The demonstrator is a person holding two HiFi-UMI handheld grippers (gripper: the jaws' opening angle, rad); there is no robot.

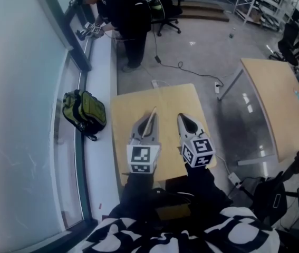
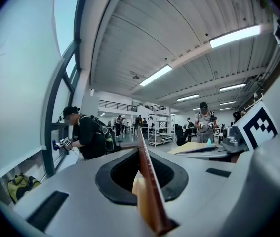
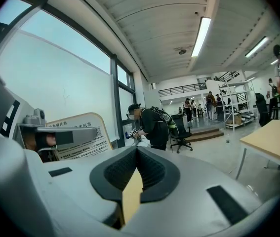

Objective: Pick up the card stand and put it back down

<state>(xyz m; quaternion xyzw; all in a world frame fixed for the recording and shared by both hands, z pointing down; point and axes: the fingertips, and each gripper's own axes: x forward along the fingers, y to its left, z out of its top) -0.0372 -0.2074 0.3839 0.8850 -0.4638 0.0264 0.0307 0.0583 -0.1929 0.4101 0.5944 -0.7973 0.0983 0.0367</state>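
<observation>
At the bottom edge of the head view is the person's black-and-white patterned top (image 1: 191, 236), with both arms reaching up the frame from it. The left claw (image 2: 140, 149) is clamped on the card stand (image 2: 148, 194). It is a thin board seen edge-on, standing upright between the dark pads and sticking out past the tips. The right claw (image 3: 137, 149) is closed with nothing in it, its two pads meeting at the tips. From the right gripper view the card stand's printed face shows at the left of the frame, with a rounded top corner, gripped by the left claw.

In the head view both claws sit side by side at the centre, over the near half of a pale wooden worktop (image 1: 133, 101). The frames do not show whether the stand's lower edge touches the wood.

Left of the worktop, a green and black backpack (image 1: 86, 112) lies on the white ledge under the window. In the upper left a person in black (image 1: 123, 15) bends towards the window frame. A cable (image 1: 191, 70) trails over the grey floor, and a second wooden table (image 1: 281, 104) stands at the right.
</observation>
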